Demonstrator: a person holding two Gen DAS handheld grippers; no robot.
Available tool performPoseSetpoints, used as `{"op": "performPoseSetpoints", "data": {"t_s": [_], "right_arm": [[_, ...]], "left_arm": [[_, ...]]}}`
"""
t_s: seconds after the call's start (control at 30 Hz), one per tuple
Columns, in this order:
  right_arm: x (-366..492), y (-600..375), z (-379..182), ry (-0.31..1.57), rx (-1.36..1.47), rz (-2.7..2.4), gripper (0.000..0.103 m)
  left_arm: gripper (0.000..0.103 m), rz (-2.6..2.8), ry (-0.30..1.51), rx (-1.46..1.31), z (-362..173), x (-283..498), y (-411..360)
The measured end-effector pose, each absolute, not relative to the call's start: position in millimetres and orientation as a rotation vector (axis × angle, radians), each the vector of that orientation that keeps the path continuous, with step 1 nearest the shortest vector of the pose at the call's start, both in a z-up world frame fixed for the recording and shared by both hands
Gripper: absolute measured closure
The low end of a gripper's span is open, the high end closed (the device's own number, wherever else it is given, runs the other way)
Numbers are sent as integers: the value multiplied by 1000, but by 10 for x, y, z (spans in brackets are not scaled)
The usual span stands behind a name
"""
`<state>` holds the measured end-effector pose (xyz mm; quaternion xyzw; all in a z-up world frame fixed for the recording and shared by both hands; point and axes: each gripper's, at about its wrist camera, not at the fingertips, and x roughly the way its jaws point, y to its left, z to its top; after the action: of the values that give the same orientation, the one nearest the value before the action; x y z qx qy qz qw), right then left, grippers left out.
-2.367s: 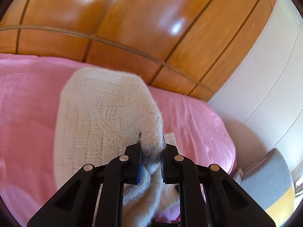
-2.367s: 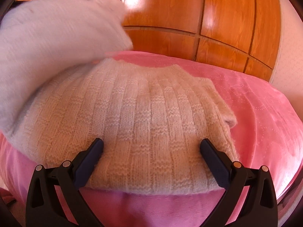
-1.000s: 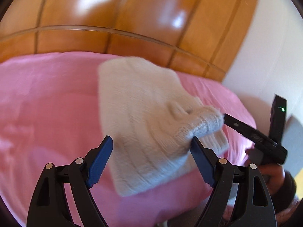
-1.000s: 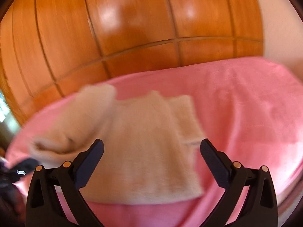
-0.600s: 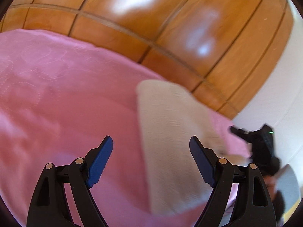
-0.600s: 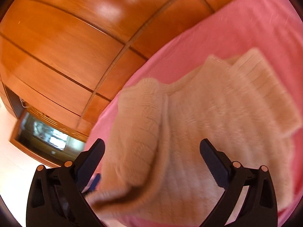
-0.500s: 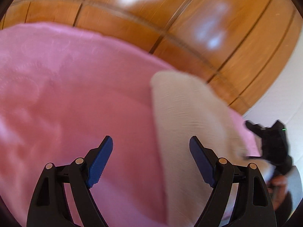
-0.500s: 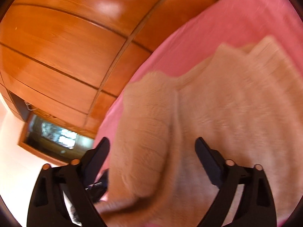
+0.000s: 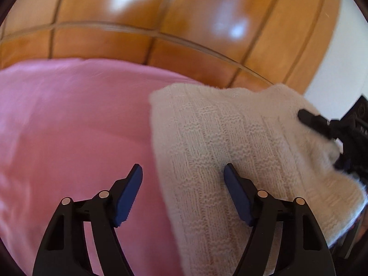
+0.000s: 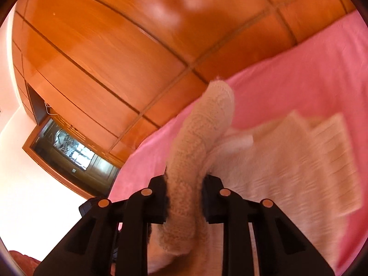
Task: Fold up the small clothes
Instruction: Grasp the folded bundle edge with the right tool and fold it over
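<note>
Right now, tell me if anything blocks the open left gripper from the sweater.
Nothing visible does. The left gripper is open right over the sweater's edge on the pink bedcover. The right gripper already clamps a fold of it, off to the side.

You are viewing a fuzzy, ribbed cream knit sweater [image 9: 241,142] lying on soft matt pink cloth bedding [image 9: 69,126]; glossy varnished wood panelling [image 9: 138,11] is reflecting light behind.

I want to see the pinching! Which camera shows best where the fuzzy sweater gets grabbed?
The right wrist view: the right gripper is shut on the sweater's sleeve. The left wrist view shows that gripper only small, at the sweater's edge.
</note>
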<state>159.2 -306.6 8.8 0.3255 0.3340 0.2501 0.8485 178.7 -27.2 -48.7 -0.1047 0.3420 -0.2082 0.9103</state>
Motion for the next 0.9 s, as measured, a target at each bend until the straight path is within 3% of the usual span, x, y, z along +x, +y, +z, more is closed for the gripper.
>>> {"op": "performPoseSetpoints", "data": {"t_s": [0.17,0.3,0.33,0.37,0.43,0.5,0.53,0.73,0.9], "right_arm": [[1534,-3549,-244,737,664,406,82],[1555,-3838,-739,789,715,273,79],[1535,-3864,-815,784,721,235,72],[1485,-3886,-874,767,735,198,56],[1379,-3915,-890,719,778,154,49],[1250,-3943,-819,690,783,109,26],[1120,-4015,-737,667,772,47,8],[745,-3781,-315,619,531,-70,2],[560,-3473,-411,704,422,-19,2]], "left_arm": [[29,-400,673,27,-478,1701,-899],[20,-354,640,174,-613,1616,-1298],[18,-332,613,260,-666,1544,-1443],[18,-317,587,308,-691,1485,-1517],[18,-294,549,356,-745,1448,-1598],[18,-290,551,342,-752,1471,-1583],[18,-294,561,332,-741,1474,-1563],[14,-351,649,91,-501,1538,-1133],[14,-251,545,4,-355,1326,-730]]}}
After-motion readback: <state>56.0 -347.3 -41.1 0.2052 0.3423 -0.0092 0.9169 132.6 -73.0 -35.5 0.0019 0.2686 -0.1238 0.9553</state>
